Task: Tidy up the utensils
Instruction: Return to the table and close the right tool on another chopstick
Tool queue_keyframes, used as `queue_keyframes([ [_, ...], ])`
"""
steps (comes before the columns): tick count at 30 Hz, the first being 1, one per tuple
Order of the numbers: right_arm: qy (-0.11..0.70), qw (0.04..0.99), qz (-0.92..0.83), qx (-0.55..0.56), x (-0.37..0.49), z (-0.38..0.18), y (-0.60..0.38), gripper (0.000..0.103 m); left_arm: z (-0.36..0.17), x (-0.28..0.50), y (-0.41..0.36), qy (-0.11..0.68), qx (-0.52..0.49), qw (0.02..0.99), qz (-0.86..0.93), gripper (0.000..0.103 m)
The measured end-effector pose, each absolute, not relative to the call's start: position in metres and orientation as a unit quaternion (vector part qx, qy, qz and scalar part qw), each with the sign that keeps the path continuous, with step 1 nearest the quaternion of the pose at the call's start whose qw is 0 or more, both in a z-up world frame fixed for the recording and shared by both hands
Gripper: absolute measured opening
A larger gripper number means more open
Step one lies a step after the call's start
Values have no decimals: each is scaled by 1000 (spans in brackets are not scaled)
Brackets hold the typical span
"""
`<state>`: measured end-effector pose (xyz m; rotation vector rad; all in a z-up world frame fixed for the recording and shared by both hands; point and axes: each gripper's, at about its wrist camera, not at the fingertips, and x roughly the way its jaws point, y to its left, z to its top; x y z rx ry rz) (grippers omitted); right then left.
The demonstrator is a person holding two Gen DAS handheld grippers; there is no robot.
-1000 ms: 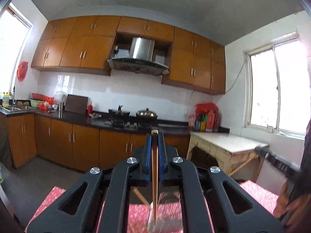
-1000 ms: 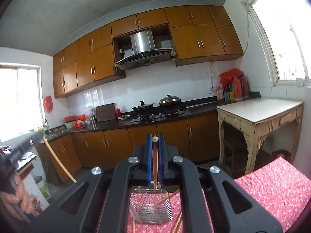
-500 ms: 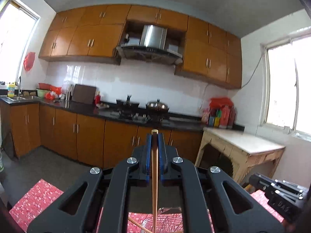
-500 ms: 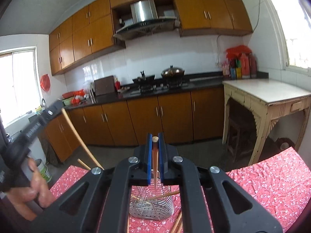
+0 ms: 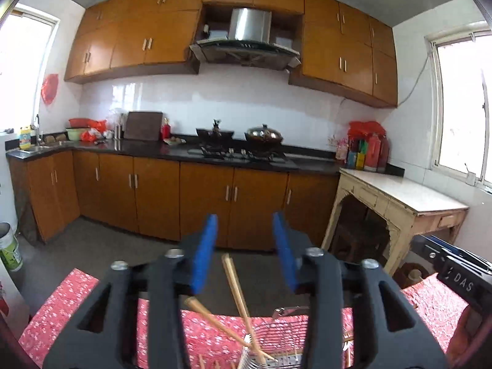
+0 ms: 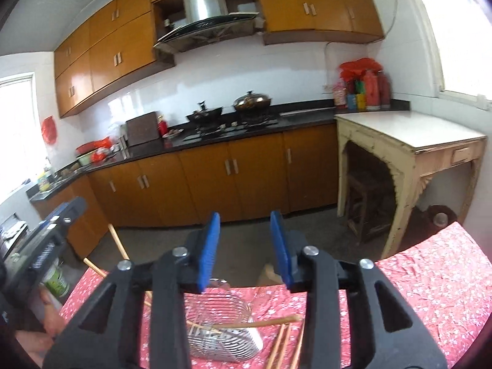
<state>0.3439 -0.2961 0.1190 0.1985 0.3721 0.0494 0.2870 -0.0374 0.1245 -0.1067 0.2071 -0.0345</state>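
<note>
My left gripper [image 5: 244,252] is open, its jaws opening, and a wooden chopstick [image 5: 234,283] leans free between the blue pads [image 5: 204,255], touching neither. Its lower end sits in the wire basket [image 5: 286,332], where a second chopstick [image 5: 212,319] also leans. My right gripper [image 6: 245,249] is open too, jaws opening, with nothing pressed between its pads [image 6: 281,246]. Below it stands the wire basket [image 6: 221,323] with a chopstick [image 6: 261,323] lying across it. More chopsticks [image 6: 286,347] lie on the red floral cloth [image 6: 424,283].
The other gripper [image 5: 455,276] shows at the right edge of the left wrist view, and at the left edge [image 6: 52,240] of the right wrist view with a hand under it. A cream side table [image 6: 409,141], kitchen cabinets [image 5: 203,200] and a bucket [image 5: 9,246] lie beyond.
Both grippers were shut on a chopstick each; both have opened and the chopsticks have dropped toward the basket. Both views have sunk and tilted down toward the table.
</note>
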Motion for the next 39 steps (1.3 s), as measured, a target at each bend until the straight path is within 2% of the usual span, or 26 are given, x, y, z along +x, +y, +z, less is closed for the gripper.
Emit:
queue_keyframes([
  [7,177,979,16,103,311,120,-311,40,137,266,-23,92,-58,994,-16,41],
  [16,200,974,4,105,259,96,-319,40,121,231,-2,117,-53,992,-6,42],
  [24,265,958,-13,114,225,24,-320,40,67,200,25,175,-54,983,16,42],
  [30,341,933,-3,112,206,-53,-305,39,11,175,30,228,-49,972,19,42],
  [34,393,913,15,108,197,-97,-290,31,-23,166,23,273,-53,961,0,45],
  [39,421,901,22,102,197,-121,-276,30,-48,164,13,310,-51,949,-23,45],
])
